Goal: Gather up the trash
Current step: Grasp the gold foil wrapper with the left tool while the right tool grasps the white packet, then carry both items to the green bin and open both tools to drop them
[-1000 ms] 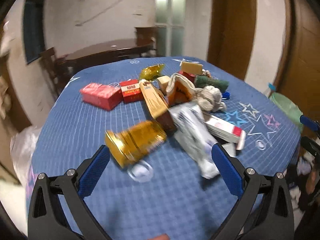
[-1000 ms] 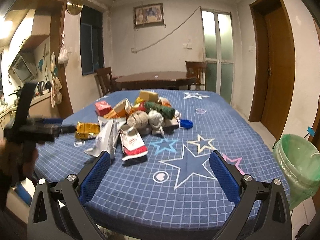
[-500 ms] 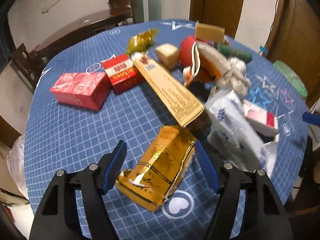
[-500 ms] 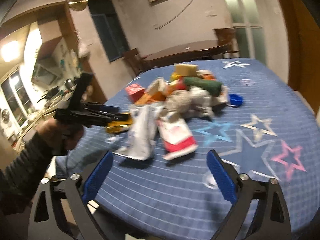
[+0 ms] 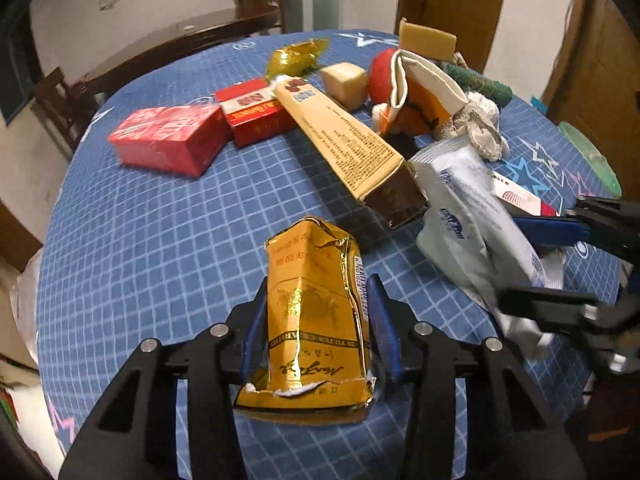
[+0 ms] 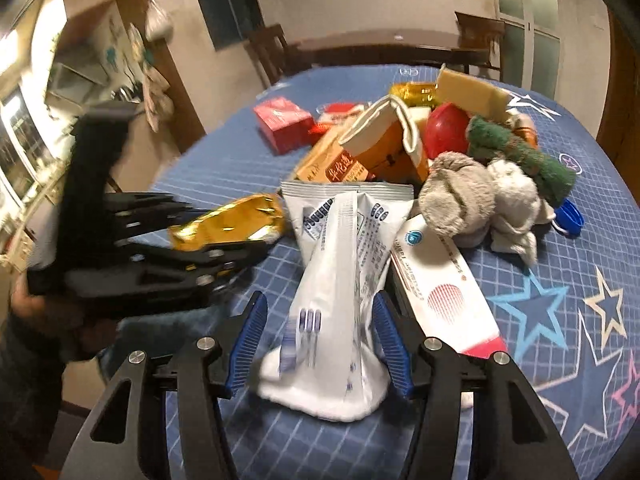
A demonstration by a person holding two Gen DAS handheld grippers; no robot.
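My left gripper [image 5: 318, 324] is shut on a crumpled gold cigarette pack [image 5: 316, 312], which also shows in the right wrist view [image 6: 228, 222] held just above the blue tablecloth [image 5: 140, 232]. My right gripper [image 6: 320, 340] has its blue pads on both sides of a white plastic wrapper [image 6: 340, 280]; the jaws are close around it. The wrapper also shows in the left wrist view [image 5: 468, 220], with the right gripper's fingers [image 5: 552, 232] around its near end.
A pile of trash lies behind: a long tan carton [image 5: 344, 140], red boxes [image 5: 168, 140], a white and red box [image 6: 440, 280], grey cloth [image 6: 472, 196], a green roll [image 6: 520, 156], a red ball [image 6: 446, 130]. A green-lined bin [image 5: 592, 160] stands off the table's right edge.
My left gripper closed on the gold pack. My right gripper moved forward to the pile and closed in around the white wrapper.
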